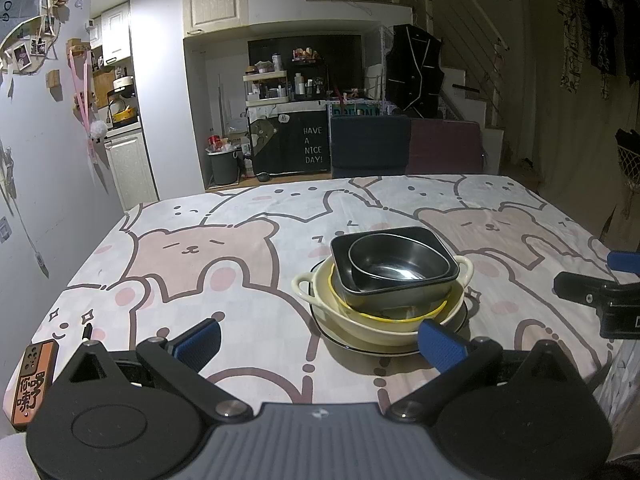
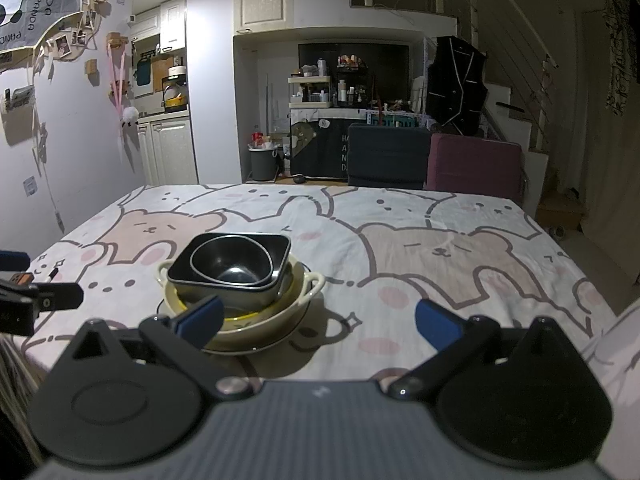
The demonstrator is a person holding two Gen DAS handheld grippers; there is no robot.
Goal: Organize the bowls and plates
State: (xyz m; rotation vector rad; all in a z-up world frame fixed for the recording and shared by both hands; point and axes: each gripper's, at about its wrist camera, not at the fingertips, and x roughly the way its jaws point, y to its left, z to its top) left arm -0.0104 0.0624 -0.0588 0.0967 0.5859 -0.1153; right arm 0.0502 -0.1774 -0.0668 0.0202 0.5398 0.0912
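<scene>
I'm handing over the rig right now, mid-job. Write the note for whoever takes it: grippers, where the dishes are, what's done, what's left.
Left gripper: open, empty, low over the table near the stack.
Right gripper: open, empty, stack off its left finger.
Dishes: one nested stack on the bear tablecloth. Bottom up: dark-rimmed plate, cream two-handled bowl, yellow-rimmed bowl, black square bowl, black round bowl.
Done: everything visible is stacked.
Left: possibly nothing; top bowls sit tilted, consider straightening them.
</scene>
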